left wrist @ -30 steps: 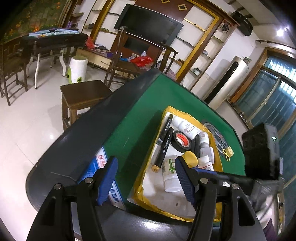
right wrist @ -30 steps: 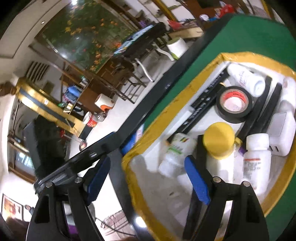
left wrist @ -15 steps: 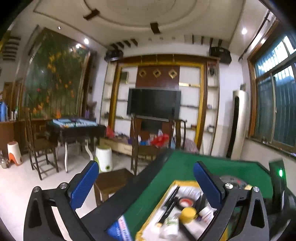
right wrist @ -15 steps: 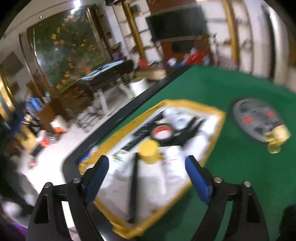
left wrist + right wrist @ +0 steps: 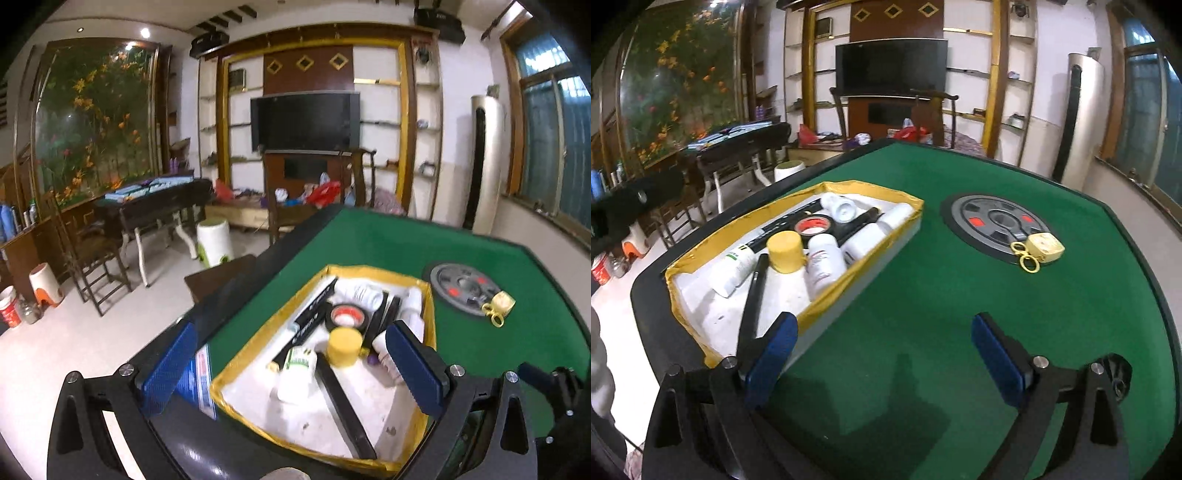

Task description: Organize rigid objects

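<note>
A white tray with a yellow taped rim [image 5: 428, 306] [image 5: 864, 258] sits on the green table. It holds several items: white bottles [image 5: 822, 264], a yellow-capped bottle [image 5: 344, 345] [image 5: 785, 251], a black tape roll with red core [image 5: 347, 315] [image 5: 812, 225] and black markers [image 5: 343, 402] [image 5: 753, 295]. A small yellow tape measure with yellow rings [image 5: 498, 304] [image 5: 1043, 249] lies on the table's round centre plate. My left gripper [image 5: 291, 373] is open and empty over the tray's near end. My right gripper [image 5: 882, 354] is open and empty above bare felt right of the tray.
The round grey centre plate [image 5: 461, 288] [image 5: 993, 221] is set into the felt. The table's black rim [image 5: 229, 295] runs along the left. Beyond it are a wooden stool [image 5: 218, 269], chairs, another table and a TV wall.
Both grippers have pulled back from the tray and levelled out. The right one has swung to the right, from over the tray to bare felt. Both stay open.
</note>
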Action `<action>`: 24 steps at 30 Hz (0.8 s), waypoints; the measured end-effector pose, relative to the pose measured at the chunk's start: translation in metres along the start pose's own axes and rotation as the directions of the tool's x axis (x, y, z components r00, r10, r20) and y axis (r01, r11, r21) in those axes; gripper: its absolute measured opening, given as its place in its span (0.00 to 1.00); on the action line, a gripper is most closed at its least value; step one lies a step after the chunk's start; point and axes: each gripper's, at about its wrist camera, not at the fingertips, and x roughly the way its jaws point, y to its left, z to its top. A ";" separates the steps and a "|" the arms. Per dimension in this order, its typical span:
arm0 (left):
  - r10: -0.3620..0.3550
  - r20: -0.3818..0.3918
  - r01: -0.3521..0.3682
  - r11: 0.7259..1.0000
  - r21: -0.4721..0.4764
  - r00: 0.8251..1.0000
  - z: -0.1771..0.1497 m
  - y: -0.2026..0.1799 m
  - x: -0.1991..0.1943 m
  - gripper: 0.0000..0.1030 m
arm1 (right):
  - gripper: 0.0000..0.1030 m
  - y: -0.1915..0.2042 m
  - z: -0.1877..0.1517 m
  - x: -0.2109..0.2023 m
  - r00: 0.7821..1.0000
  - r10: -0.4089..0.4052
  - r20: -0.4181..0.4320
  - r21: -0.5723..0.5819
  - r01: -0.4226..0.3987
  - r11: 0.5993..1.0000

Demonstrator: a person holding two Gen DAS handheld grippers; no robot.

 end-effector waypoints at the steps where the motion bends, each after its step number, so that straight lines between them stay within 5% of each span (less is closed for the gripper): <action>1: 0.009 -0.014 -0.009 1.000 0.002 1.000 -0.001 -0.002 0.002 1.00 | 0.92 0.000 0.000 0.000 1.000 -0.009 0.000 -0.004 0.009 1.000; 9: 0.014 -0.111 -0.010 0.999 0.031 0.994 -0.015 -0.014 0.012 1.00 | 0.92 0.011 0.005 0.007 0.999 -0.044 -0.031 -0.059 0.042 0.997; 24: 0.001 -0.145 -0.004 1.000 -0.023 0.989 -0.018 0.010 0.031 1.00 | 0.92 0.036 0.014 0.018 0.996 -0.074 -0.055 -0.125 0.067 0.990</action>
